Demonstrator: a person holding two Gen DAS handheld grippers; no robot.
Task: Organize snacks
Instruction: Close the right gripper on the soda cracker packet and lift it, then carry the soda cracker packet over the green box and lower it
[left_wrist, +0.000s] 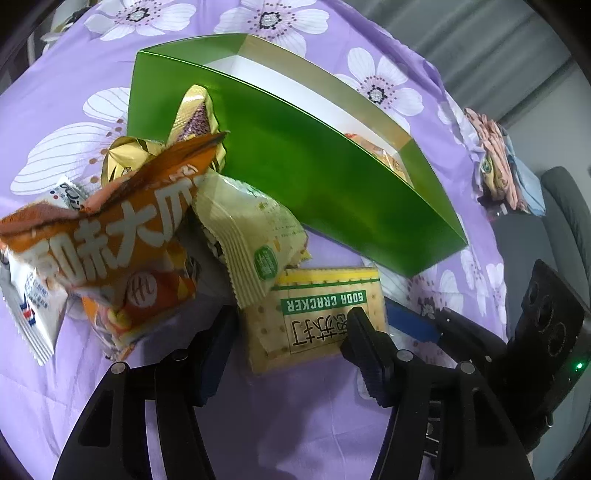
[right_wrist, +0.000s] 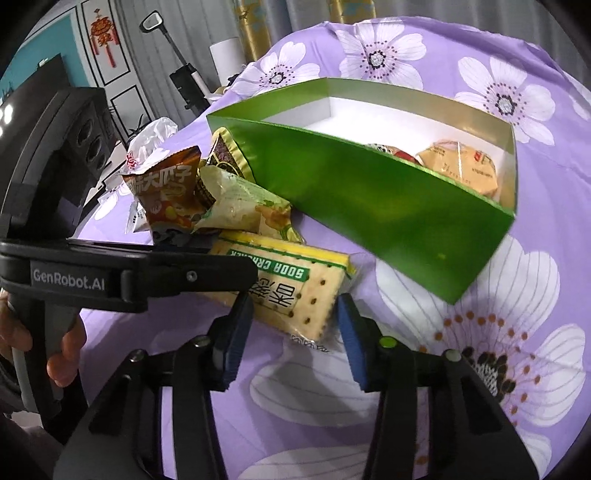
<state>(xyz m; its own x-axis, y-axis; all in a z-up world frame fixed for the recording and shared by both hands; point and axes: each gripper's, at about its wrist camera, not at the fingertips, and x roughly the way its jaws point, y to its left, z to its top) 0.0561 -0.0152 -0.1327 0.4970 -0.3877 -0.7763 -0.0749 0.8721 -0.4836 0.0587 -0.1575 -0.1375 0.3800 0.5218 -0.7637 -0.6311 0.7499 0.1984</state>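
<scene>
A soda cracker pack (left_wrist: 317, 314) (right_wrist: 295, 291) lies on the purple flowered bedspread (left_wrist: 280, 424) in front of an open green box (left_wrist: 295, 166) (right_wrist: 369, 195). My left gripper (left_wrist: 291, 325) is open over the pack, and its right fingertip (left_wrist: 360, 325) overlaps the label. My right gripper (right_wrist: 293, 314) is open around the pack's near corner, its blue pads close to the edges with a slim gap on the right. The right gripper's blue pad (left_wrist: 410, 326) shows beside the pack in the left wrist view. The box holds a tan snack bag (right_wrist: 458, 166).
Left of the box lies a heap: an orange seed bag (left_wrist: 110, 251) (right_wrist: 166, 188), a pale green pack (left_wrist: 251, 229) (right_wrist: 240, 206), a gold wrapper (left_wrist: 195, 114) and a white-blue sachet (left_wrist: 29, 310). A hand (right_wrist: 62, 350) holds the left gripper's handle. Folded clothes (left_wrist: 498, 162) lie at the bed's right edge.
</scene>
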